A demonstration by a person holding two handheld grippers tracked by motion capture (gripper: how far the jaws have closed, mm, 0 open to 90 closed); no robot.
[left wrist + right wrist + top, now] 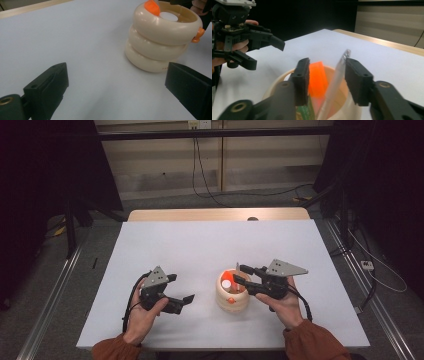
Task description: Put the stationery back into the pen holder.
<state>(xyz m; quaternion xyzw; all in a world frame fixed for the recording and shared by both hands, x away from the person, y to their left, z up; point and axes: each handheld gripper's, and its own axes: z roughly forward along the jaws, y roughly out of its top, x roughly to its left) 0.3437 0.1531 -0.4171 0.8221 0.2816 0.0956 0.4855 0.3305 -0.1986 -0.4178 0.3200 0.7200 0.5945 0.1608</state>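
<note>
No readable txt is showing anywhere (just a tiny reddish mark, too blurry, on the cream holder (163, 68) base).

A recording lab or test room, not a home: a plain white bench (215, 245) with a wooden far edge stands alone on grey carpet, flanked by black curtains (50, 165) that shut off both sides. Metal floor rails (55, 285) run along each side of it, a black crossbar (210, 134) spans the top, and loose cables (205, 175) trail down from a wall socket (199, 124) on the pale panelled back wall. A white power strip (368, 265) lies on the floor at right, and each of the person's hands holds an instrumented black claw, left (181, 292) and right (239, 273), with a trailing cable.
</note>
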